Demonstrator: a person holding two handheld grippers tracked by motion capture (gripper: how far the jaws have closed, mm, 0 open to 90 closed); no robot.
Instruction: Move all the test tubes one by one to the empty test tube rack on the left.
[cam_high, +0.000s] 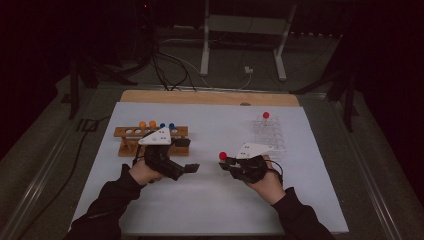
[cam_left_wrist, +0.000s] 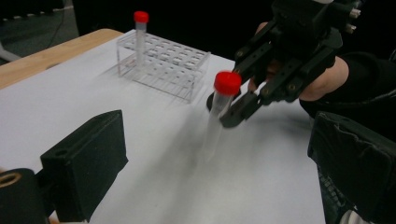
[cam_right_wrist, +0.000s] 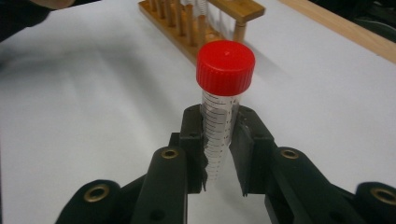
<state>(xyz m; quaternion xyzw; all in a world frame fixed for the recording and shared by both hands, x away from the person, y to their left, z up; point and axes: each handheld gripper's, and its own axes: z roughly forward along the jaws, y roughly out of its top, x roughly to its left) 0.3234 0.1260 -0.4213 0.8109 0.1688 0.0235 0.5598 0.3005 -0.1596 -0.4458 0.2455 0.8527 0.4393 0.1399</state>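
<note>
A red-capped centrifuge tube (cam_right_wrist: 219, 116), clamped upright in the right gripper (cam_high: 231, 163) over the bench's (cam_high: 210, 200) middle, seems bound for transfer between racks, while the left gripper (cam_high: 192, 168) waits wide-jawed nearby; next comes lowering it squarely into a hole of the clear rack (cam_high: 270, 134).

White table (cam_high: 210, 205), wooden rack (cam_high: 131, 133), clear rack (cam_high: 270, 134)

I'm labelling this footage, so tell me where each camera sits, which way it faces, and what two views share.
High view: above the person's side, looking forward and down at the table; forearms and both grippers show.
Left gripper view: rides the left gripper, facing the clear rack; own open jaws show.
Right gripper view: rides the right gripper, facing the wooden rack; jaws grip the tube.
Shared: that red-capped tube.
</note>
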